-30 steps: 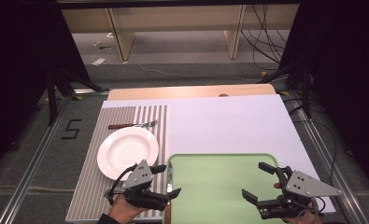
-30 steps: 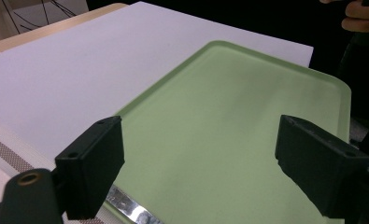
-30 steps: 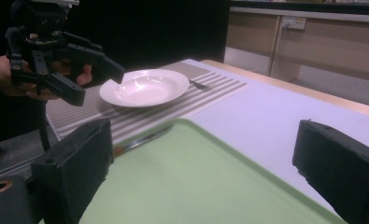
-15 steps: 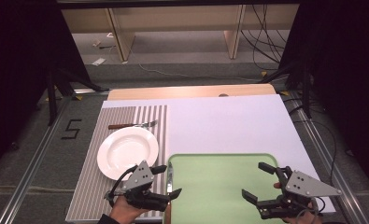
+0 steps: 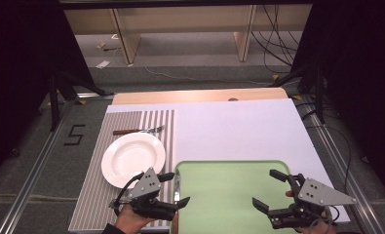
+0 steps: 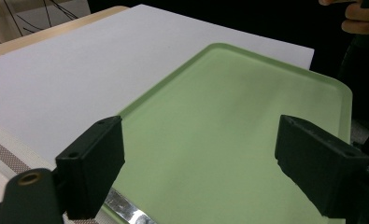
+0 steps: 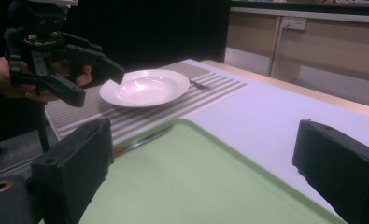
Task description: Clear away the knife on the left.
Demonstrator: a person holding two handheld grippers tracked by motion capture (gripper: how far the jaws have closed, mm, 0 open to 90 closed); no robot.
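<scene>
A light green tray (image 5: 224,195) lies at the near middle of the table, nothing on it. My left gripper (image 5: 175,189) hovers open over its left edge. My right gripper (image 5: 268,189) hovers open over its right part. A table knife (image 5: 177,181) lies along the tray's left rim, also seen as a knife (image 7: 142,139) in the right gripper view. The left gripper view has my own gripper (image 6: 205,163) open above the tray (image 6: 238,121). In the right gripper view, my gripper (image 7: 205,172) is open above the tray (image 7: 196,186), with the left gripper (image 7: 98,84) beyond.
A white deep plate (image 5: 133,159) sits on a striped placemat (image 5: 97,204) left of the tray. A fork (image 5: 139,130) lies behind the plate. A white sheet (image 5: 239,126) covers the table beyond the tray. Black curtains and stands flank the table.
</scene>
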